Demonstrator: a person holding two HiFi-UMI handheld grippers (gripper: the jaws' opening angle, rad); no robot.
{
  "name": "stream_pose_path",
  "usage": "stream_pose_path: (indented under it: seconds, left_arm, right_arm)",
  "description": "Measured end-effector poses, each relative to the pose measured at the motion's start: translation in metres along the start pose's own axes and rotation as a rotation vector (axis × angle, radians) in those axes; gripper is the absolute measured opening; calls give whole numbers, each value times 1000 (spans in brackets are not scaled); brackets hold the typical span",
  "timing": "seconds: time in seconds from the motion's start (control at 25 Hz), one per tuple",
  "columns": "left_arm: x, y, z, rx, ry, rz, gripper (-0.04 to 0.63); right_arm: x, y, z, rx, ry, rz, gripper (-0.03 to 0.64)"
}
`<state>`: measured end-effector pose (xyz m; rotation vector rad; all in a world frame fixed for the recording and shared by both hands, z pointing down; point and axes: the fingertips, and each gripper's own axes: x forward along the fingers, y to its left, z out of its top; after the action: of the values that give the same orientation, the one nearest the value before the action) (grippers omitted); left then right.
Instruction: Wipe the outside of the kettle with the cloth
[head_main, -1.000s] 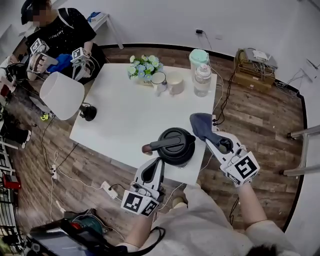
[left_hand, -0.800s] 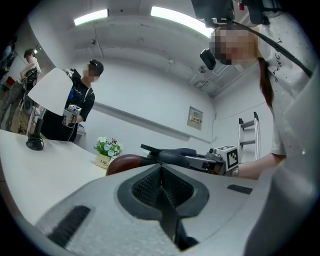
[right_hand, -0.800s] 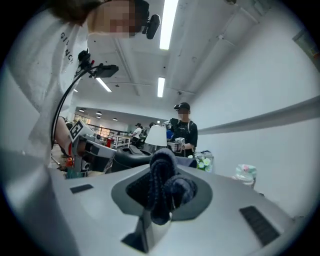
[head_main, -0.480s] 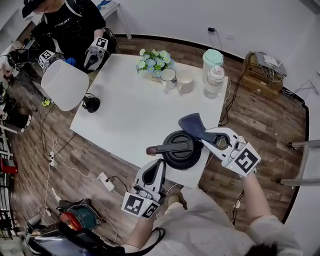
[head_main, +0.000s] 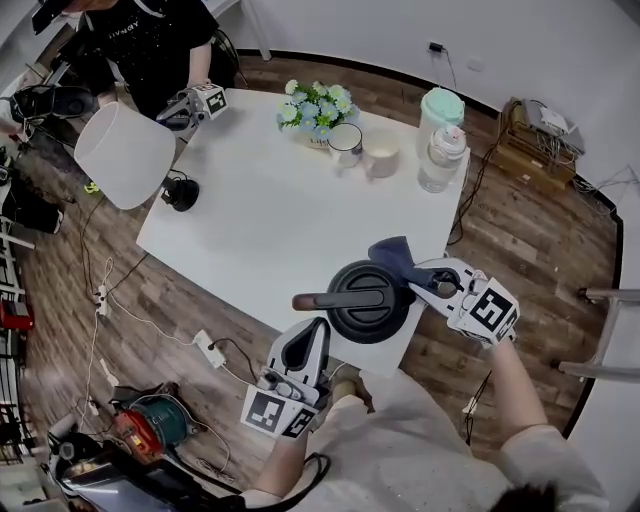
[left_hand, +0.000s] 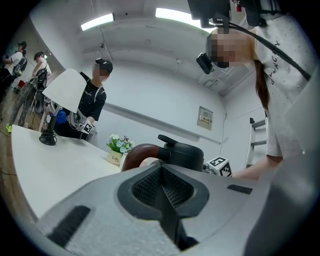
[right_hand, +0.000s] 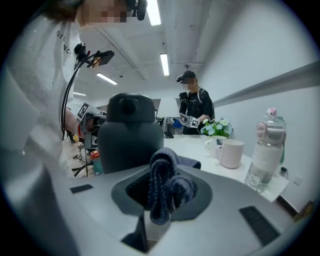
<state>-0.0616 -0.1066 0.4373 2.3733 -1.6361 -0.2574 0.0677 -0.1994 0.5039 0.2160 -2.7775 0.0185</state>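
Observation:
The black kettle (head_main: 365, 300) stands at the near edge of the white table (head_main: 260, 220), its brown-tipped handle (head_main: 305, 300) pointing left. My right gripper (head_main: 428, 281) is shut on a dark blue cloth (head_main: 393, 258), which lies against the kettle's upper right side. In the right gripper view the cloth (right_hand: 167, 187) bunches between the jaws, with the kettle (right_hand: 129, 135) close ahead. My left gripper (head_main: 310, 335) hangs just off the table edge below the kettle, shut and empty. In the left gripper view the kettle (left_hand: 182, 152) rises just beyond the closed left gripper (left_hand: 162, 182).
At the table's far side stand a flower pot (head_main: 318, 105), two mugs (head_main: 362, 150) and two bottles (head_main: 443, 140). A white lamp (head_main: 125, 155) stands at the left edge. Another person with a gripper (head_main: 200, 100) stands at the far left corner. Cables lie on the floor (head_main: 150, 320).
My right gripper has carried the cloth leftwards, closer against the kettle. The left gripper has stayed below the table edge. The other person's gripper has moved onto the far corner.

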Motion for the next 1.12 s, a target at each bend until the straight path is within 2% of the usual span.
stream_pose_path:
  seconds: [0.28, 0.44, 0.56, 0.72, 0.88, 1.0, 1.12]
  left_arm:
    - [4, 0, -3, -5, 4, 8, 8]
    - [6, 0, -2, -6, -9, 6, 8]
    - [5, 2, -3, -13, -13, 10, 8]
    - [5, 4, -5, -18, -13, 18, 8]
    - [6, 0, 0, -26, -16, 17, 8]
    - [7, -5, 3, -29, -21, 9, 8]
    - [7, -7, 5, -26, -34, 14, 8]
  right_arm:
    - [7, 5, -31, 59, 103, 110, 61]
    - [11, 8, -35, 80, 124, 132, 61]
    - [10, 2, -33, 81, 122, 105, 61]
    - [-4, -17, -4, 50, 62, 52, 61]
    - [-20, -30, 45, 0, -5, 59, 61]
    - [-22, -31, 84, -73, -56, 117, 61]
    - [-12, -20, 115, -194, -36, 223, 61]
